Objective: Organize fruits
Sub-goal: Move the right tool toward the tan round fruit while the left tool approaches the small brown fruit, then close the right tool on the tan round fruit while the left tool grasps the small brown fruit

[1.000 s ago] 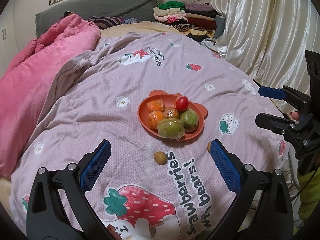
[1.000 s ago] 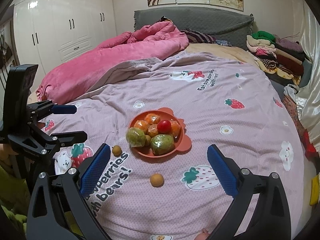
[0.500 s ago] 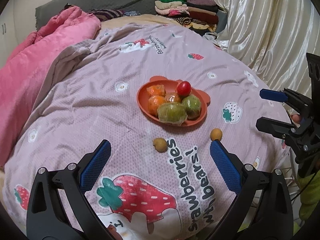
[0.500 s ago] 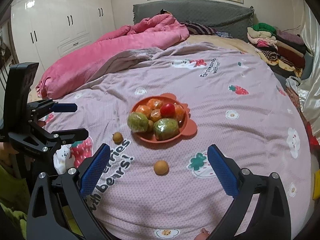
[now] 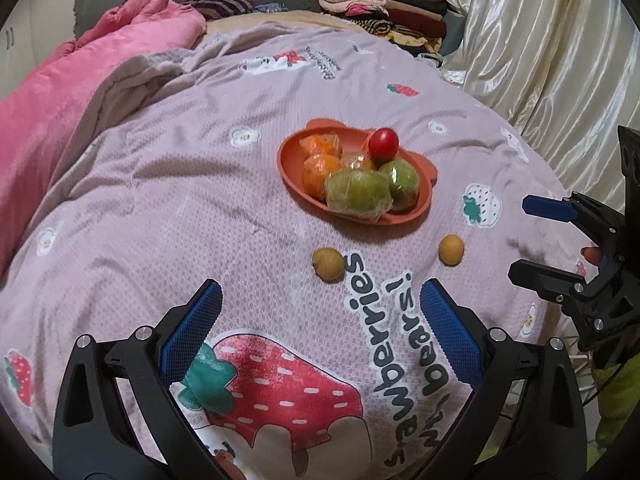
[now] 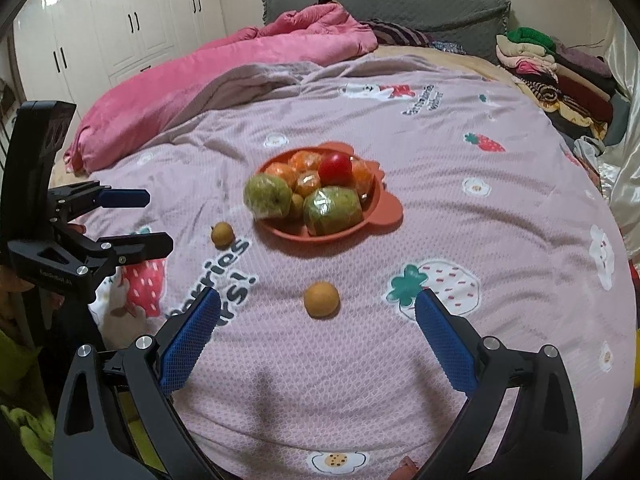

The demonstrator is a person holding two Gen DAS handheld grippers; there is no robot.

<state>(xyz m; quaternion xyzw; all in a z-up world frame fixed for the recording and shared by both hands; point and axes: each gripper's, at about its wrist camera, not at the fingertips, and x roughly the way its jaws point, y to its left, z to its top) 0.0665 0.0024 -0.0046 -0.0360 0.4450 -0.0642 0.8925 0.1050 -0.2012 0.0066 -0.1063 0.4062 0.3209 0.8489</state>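
An orange bear-eared plate (image 5: 425, 197) (image 6: 384, 210) sits on the strawberry-print bedspread, holding wrapped oranges (image 5: 320, 174), two wrapped green fruits (image 5: 357, 195) (image 6: 333, 210) and a red tomato (image 5: 383, 142) (image 6: 335, 168). Two small brownish round fruits lie loose on the cover in front of the plate: one on the left (image 5: 328, 264) (image 6: 221, 233), one on the right (image 5: 451, 249) (image 6: 321, 299). My left gripper (image 5: 318, 326) is open, just short of the left fruit. My right gripper (image 6: 318, 330) is open too, close behind the right fruit. Neither holds anything.
A pink duvet (image 6: 224, 68) is bunched at the bed's far left. Folded clothes (image 5: 384, 4) are stacked at the head near a shiny curtain (image 5: 540, 48). White wardrobes (image 6: 100, 28) stand beyond. The bed's near edge drops off just below both grippers.
Both grippers have moved forward and lower toward the bedspread; the plate and the two loose fruits now sit nearer and larger. Jaws stayed open, and nothing was picked up.
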